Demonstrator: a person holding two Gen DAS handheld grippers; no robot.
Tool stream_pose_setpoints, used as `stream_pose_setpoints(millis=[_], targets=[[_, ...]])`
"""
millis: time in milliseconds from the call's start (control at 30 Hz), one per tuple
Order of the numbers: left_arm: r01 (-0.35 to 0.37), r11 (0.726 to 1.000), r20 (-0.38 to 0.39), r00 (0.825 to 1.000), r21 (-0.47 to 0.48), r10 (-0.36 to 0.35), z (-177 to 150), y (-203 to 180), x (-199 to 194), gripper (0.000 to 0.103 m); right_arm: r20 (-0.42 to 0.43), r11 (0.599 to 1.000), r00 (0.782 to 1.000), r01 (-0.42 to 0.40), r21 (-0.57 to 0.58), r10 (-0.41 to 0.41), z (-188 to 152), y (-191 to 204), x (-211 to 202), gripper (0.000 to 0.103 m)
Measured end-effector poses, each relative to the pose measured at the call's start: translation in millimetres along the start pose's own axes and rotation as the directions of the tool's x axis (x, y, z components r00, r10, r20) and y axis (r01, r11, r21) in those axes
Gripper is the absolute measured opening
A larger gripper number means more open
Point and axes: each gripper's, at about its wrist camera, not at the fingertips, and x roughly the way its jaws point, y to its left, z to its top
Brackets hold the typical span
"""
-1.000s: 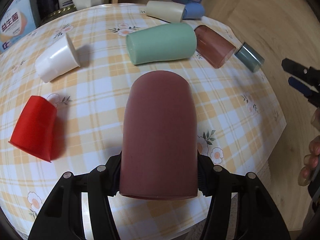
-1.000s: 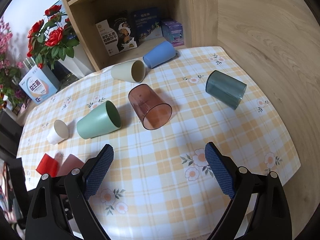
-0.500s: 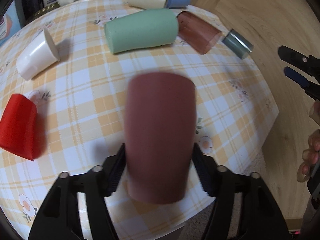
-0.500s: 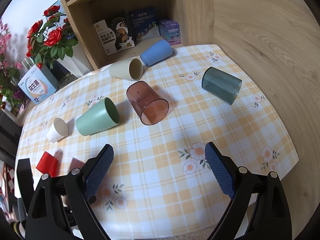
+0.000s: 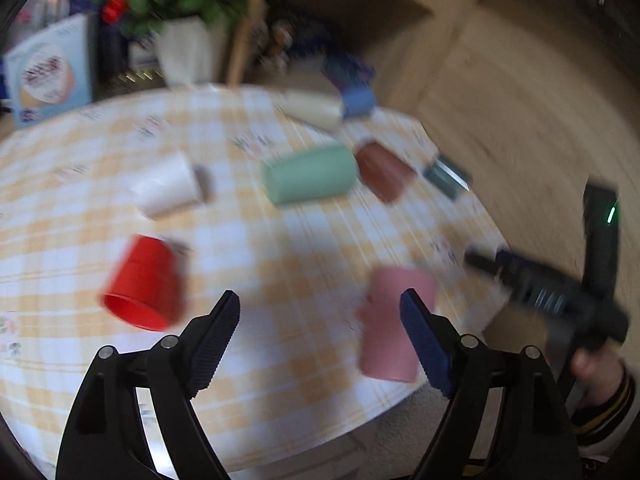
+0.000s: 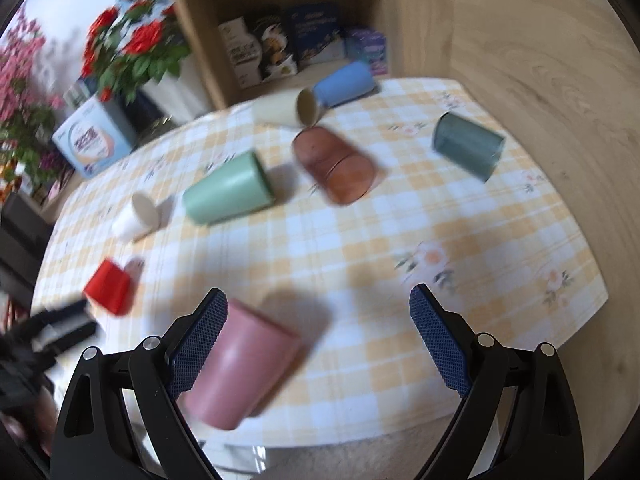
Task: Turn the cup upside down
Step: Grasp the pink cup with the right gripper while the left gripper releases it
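A pink cup (image 5: 394, 322) stands mouth down near the front edge of the checked table (image 5: 280, 264); it also shows in the right wrist view (image 6: 240, 372). My left gripper (image 5: 320, 320) is open and empty, just left of the cup. My right gripper (image 6: 318, 332) is open and empty, with the cup by its left finger. The right gripper also shows in the left wrist view (image 5: 520, 276), to the right of the cup. Both views are blurred by motion.
A red cup (image 5: 144, 288) stands mouth down at the left. White (image 5: 166, 190), green (image 5: 310, 178), brown (image 5: 382, 170), cream (image 5: 312, 108), blue (image 5: 360, 100) and grey (image 6: 468, 150) cups lie on their sides. A shelf with boxes (image 6: 288, 48) and flowers (image 6: 132, 52) stand behind.
My left gripper has opened and let go of the pink cup, which now stands on the table. The left gripper has pulled back and left. The right gripper has moved closer to the cup.
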Motion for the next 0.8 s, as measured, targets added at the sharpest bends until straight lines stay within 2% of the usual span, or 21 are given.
stream_pose_setpoints(millis=[67,133,200,300,500,667,733,800], targets=[[-0.044,0.999,0.042,0.998,-0.012,0.044,0,8,-15,0.081,-0.038,1.0,0.999,0.005,-0.025,-0.006,-13,11,5,0.09],[-0.089,0.996,0.078,0.993,-0.03,0.091,-4,18,-30,0.081,-0.114,0.999,0.993,-0.007,-0.043,0.002,-33,22,14,0.09],[-0.099,0.993,0.102,0.989,-0.064,0.105,-10,27,-40,0.081,-0.217,0.999,0.976,-0.038,-0.034,0.03,-51,28,28,0.09],[-0.092,0.983,0.117,0.987,-0.159,0.111,-19,51,-52,0.081,-0.295,0.998,0.954,-0.054,0.013,0.055,-59,26,45,0.09],[-0.12,0.953,0.134,0.978,-0.277,0.162,-30,87,-69,0.081,-0.295,0.997,0.952,-0.082,0.003,0.08,-56,32,48,0.089],[-0.174,0.923,0.158,0.958,-0.343,0.239,-34,107,-78,0.081,-0.24,0.987,0.97,-0.081,-0.139,0.045,-46,52,55,0.089],[-0.247,0.91,0.174,0.932,-0.333,0.317,-35,108,-84,0.083,-0.212,0.979,0.976,-0.087,-0.182,0.047,-43,57,56,0.089],[-0.319,0.889,0.195,0.898,-0.329,0.394,-36,109,-92,0.089,-0.188,0.972,0.981,-0.079,-0.222,0.036,-42,63,58,0.089]])
